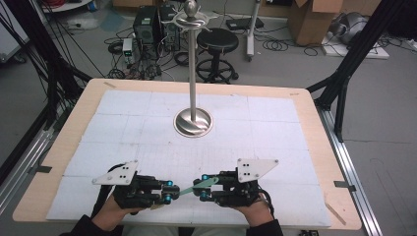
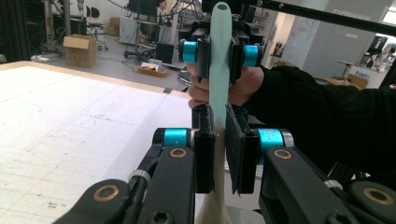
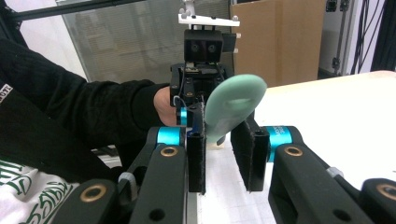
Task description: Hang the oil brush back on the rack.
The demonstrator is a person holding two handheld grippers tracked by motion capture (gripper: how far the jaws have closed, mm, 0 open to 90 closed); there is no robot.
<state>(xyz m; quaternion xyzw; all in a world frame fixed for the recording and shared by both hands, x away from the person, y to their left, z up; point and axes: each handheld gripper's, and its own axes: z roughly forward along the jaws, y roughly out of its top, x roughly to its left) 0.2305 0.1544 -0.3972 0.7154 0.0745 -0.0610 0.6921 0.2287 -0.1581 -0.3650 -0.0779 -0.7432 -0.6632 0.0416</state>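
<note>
A long pale-green flat plastic piece hangs over the table's near edge between my two grippers, which face each other. My left gripper is shut on its narrower end; in the left gripper view the pads clamp the strip. The rounded end with a hole lies between the jaws of my right gripper, against one pad, with a sliver of gap at the other. The same gripper appears in the left gripper view, flanking the strip.
A tall metal stand with a round base and hooked top rises from the middle of the white-covered table. Beyond the table are a stool, computers, cables and cardboard boxes. A dark-sleeved arm reaches in behind the left gripper.
</note>
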